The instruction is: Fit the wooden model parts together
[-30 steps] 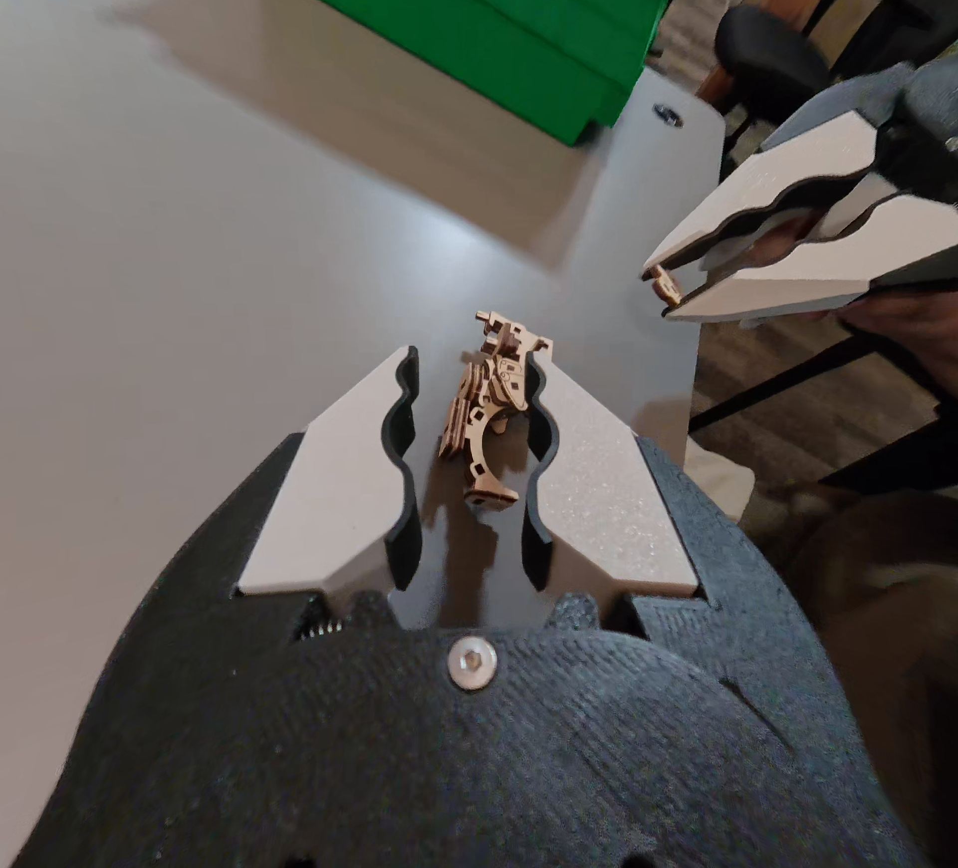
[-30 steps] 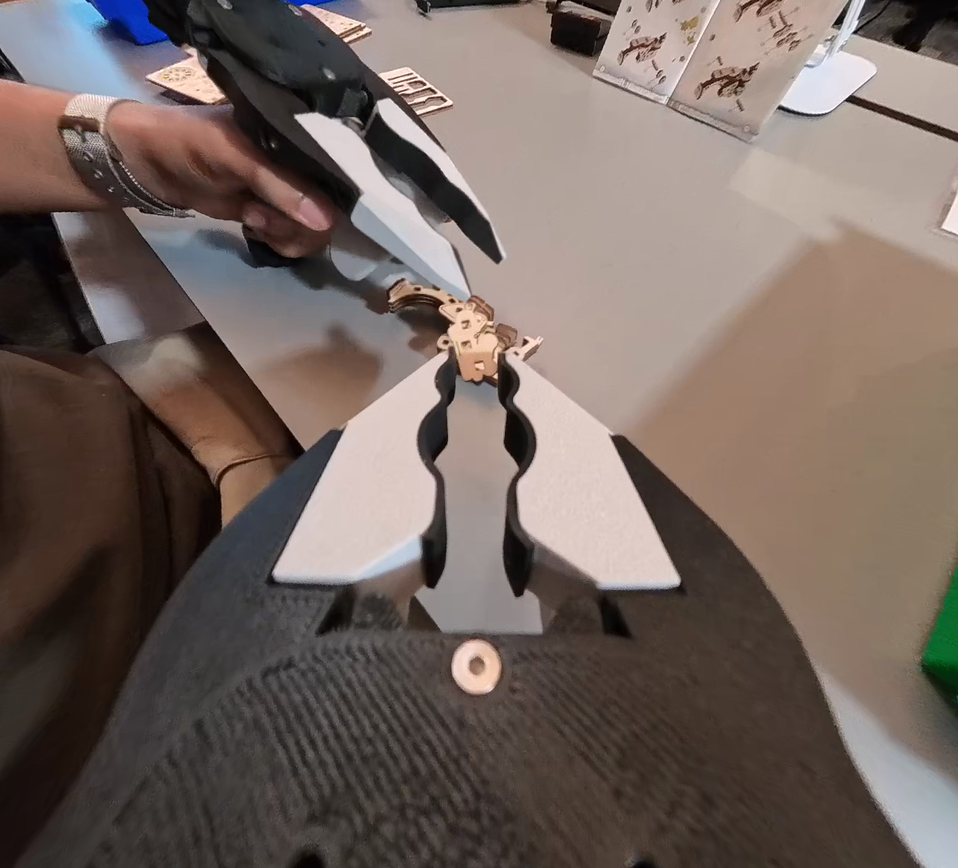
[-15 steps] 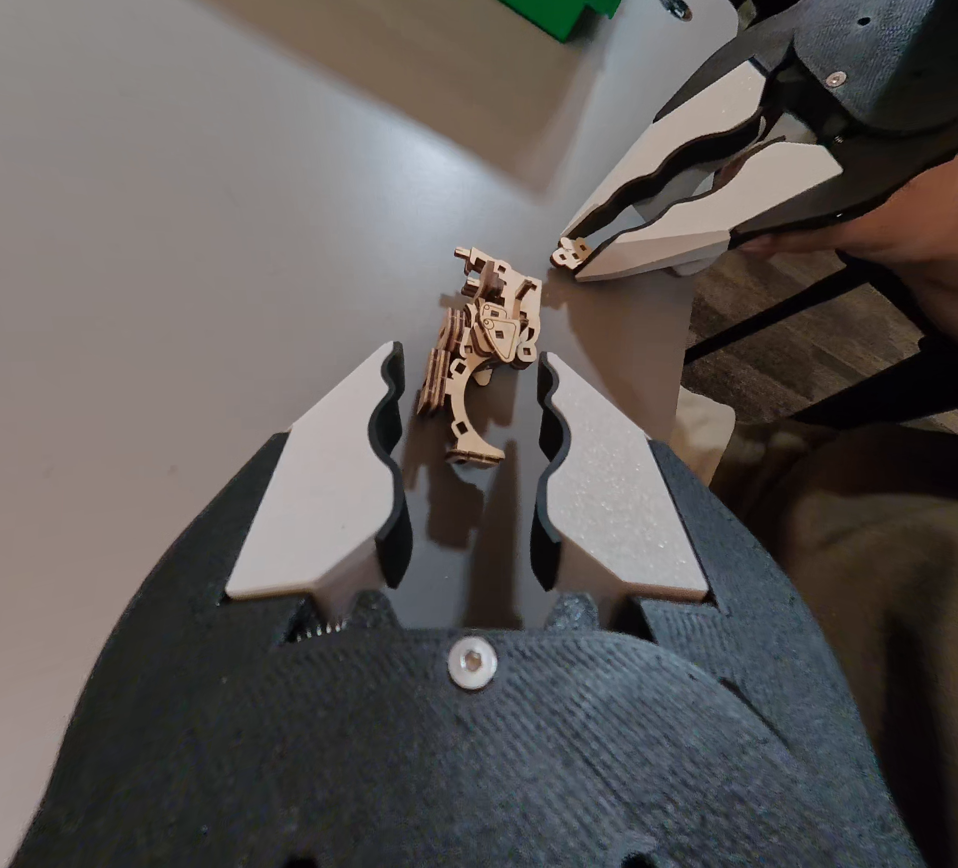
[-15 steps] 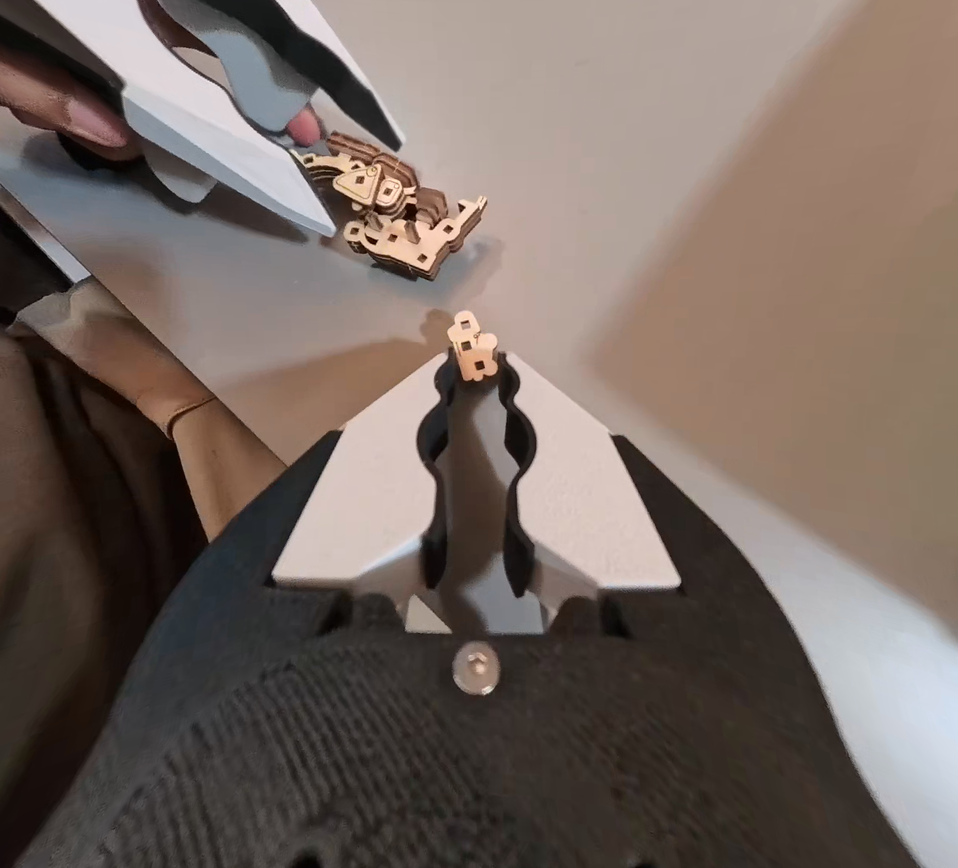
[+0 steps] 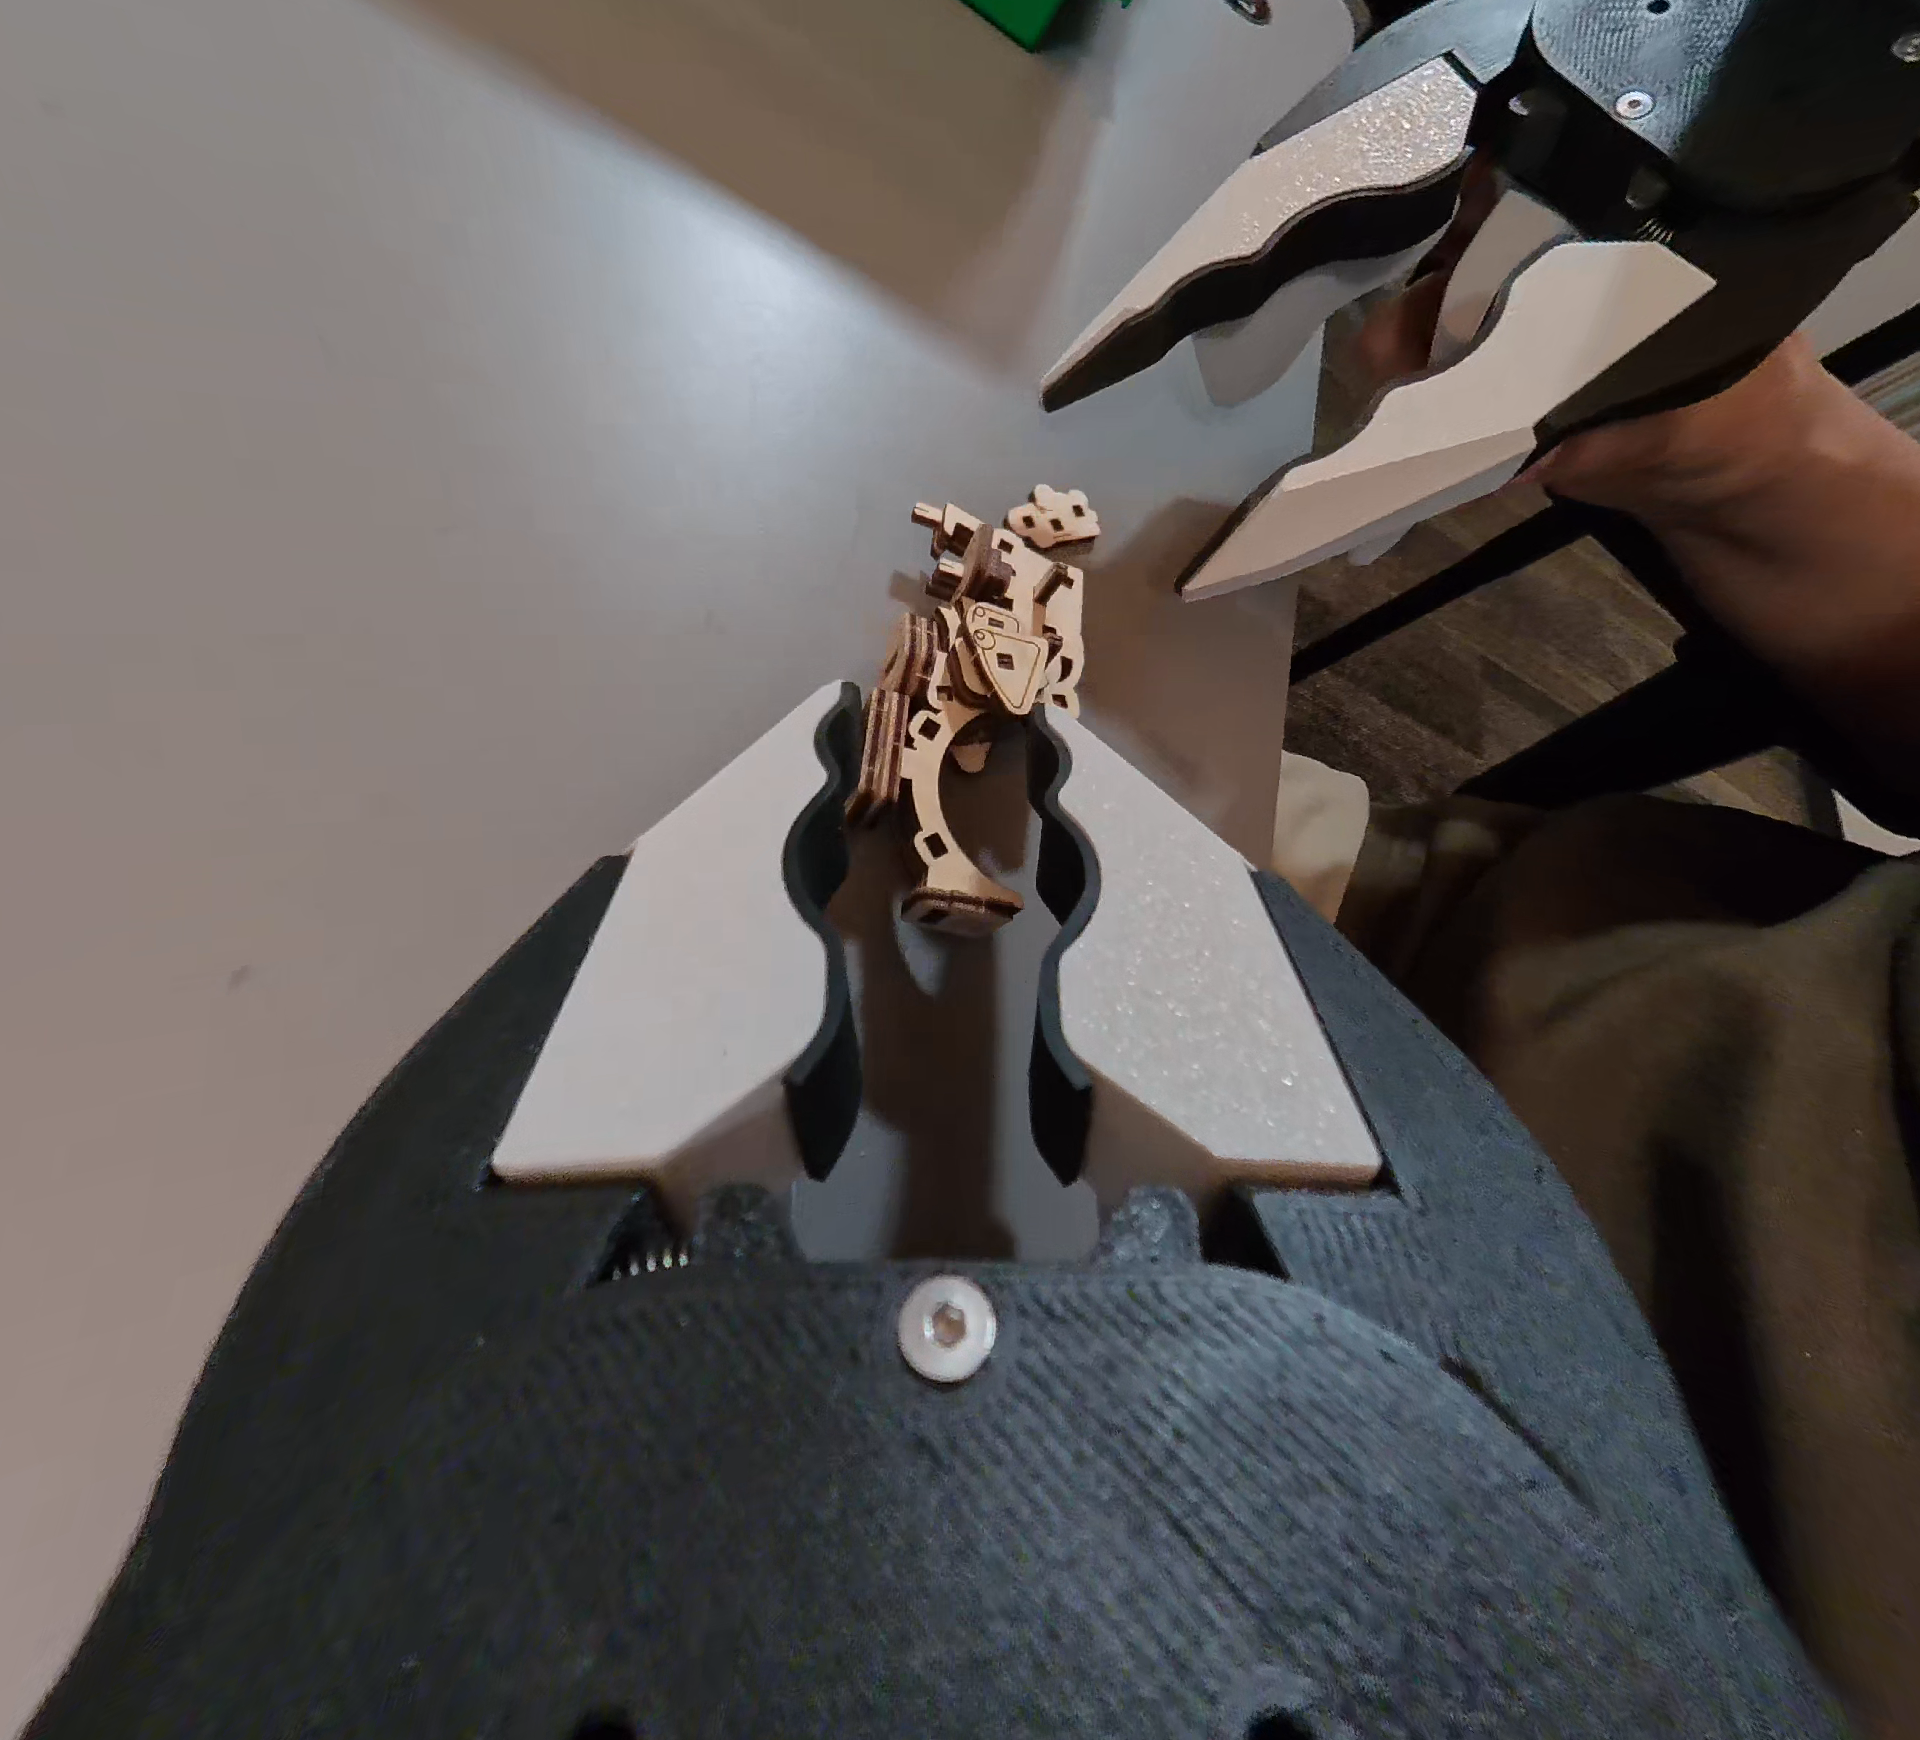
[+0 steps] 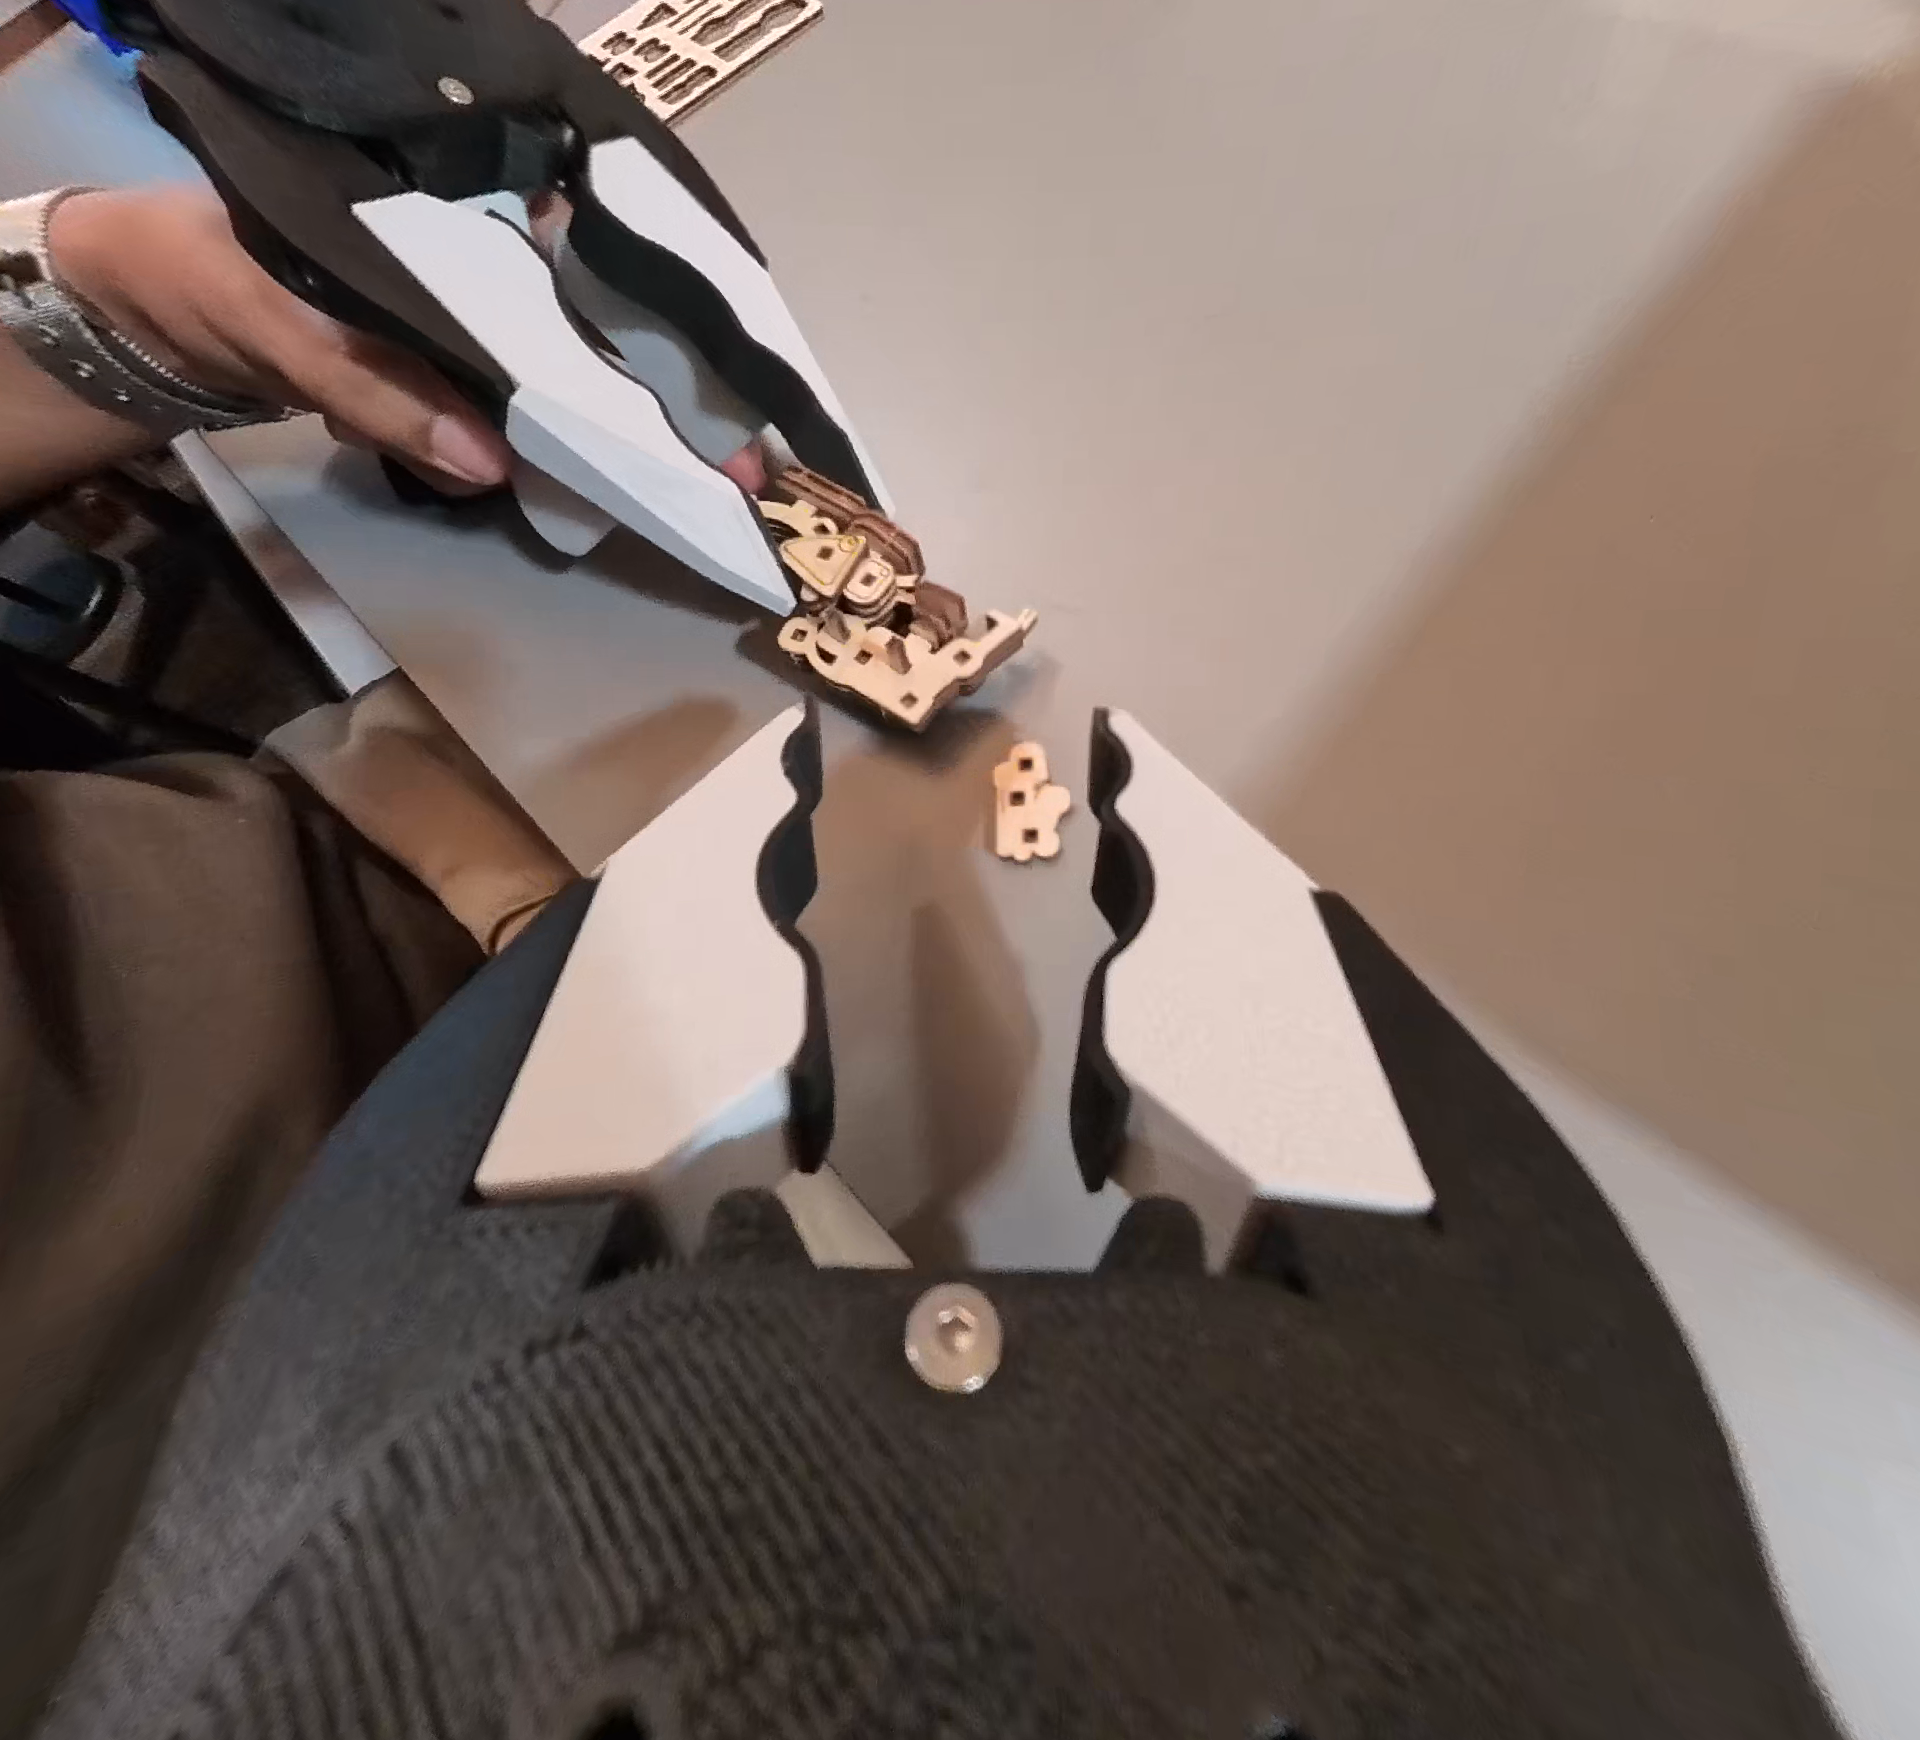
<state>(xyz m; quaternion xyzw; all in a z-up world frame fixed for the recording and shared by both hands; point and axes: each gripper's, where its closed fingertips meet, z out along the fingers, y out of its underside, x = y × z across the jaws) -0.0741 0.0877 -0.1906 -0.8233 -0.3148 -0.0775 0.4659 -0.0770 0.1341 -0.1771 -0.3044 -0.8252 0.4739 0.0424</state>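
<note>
The left claw (image 5: 940, 734) pinches the part-built wooden model (image 5: 977, 682) against the grey bench (image 5: 416, 443), seemingly steadying it. The right claw (image 6: 951, 755) gapes released; the small loose wooden piece (image 6: 1027, 802) lies between its tips, beside the model.

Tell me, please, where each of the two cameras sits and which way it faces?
Left wrist view: on the left gripper, looking forward along its fingers over the grey table at the wooden model; the right gripper and its hand show.
Right wrist view: on the right gripper, facing back toward the left gripper; hand, wrist and lap show.
Shared: model, small loose piece, table, both grippers.
</note>
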